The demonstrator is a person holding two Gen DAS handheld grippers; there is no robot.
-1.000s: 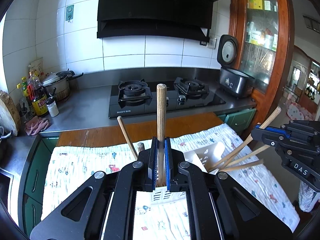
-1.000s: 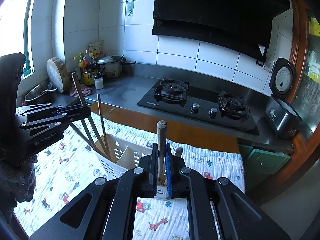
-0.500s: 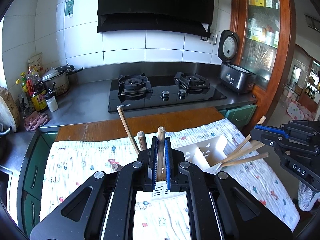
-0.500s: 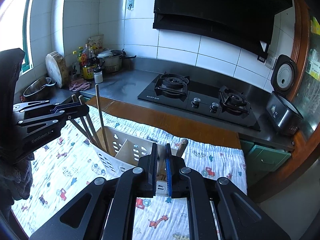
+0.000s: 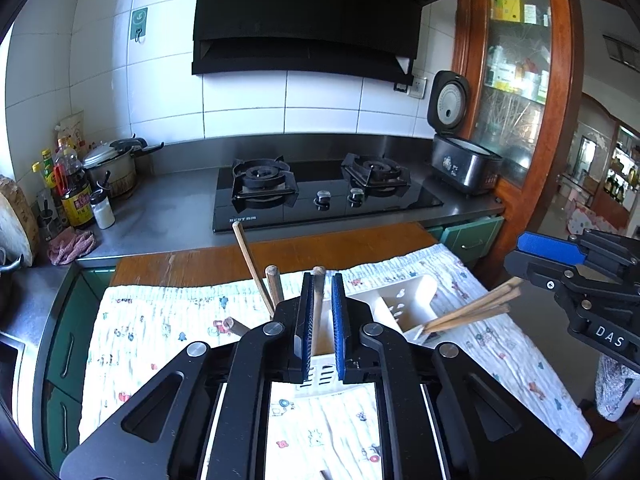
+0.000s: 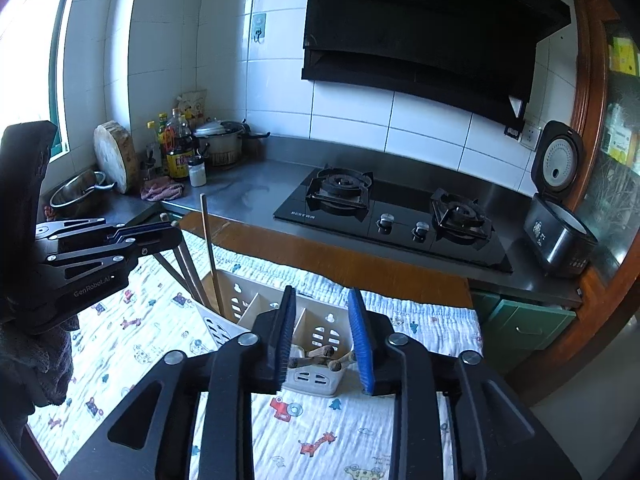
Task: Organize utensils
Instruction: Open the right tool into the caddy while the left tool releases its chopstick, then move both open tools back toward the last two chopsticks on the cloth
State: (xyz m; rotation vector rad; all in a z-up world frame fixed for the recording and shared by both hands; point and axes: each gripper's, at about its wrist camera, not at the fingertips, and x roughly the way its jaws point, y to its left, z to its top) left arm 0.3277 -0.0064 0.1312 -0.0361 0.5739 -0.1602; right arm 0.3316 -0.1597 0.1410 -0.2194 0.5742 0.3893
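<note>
A white divided caddy (image 6: 256,308) lies on the patterned cloth (image 6: 320,440). My left gripper (image 5: 322,278) has a wooden handle (image 5: 318,300) standing between its blue pads, lowered into the caddy (image 5: 404,296). Its jaws are opening, and a gap shows beside the handle. A thin stick (image 5: 250,264) and another handle (image 5: 273,284) stand just left of it. My right gripper (image 6: 320,292) hangs over the caddy's near compartment, its jaws opening and nothing between them. Several wooden sticks (image 6: 320,354) rest in that compartment below. The left view shows them as chopsticks (image 5: 468,312) leaning out under the right gripper (image 5: 560,264).
The cloth covers a wooden table (image 5: 340,244) in front of a steel counter with a black gas hob (image 5: 320,196). A rice cooker (image 5: 460,160) stands at the right. Bottles (image 5: 76,196), a pot (image 5: 108,164), a rag (image 5: 72,240) and a chopping block (image 6: 114,152) sit at the left.
Both grippers sank with their wooden sticks into the caddy. The right gripper let go of its stick and spread its jaws. The left jaws loosened around the handle.
</note>
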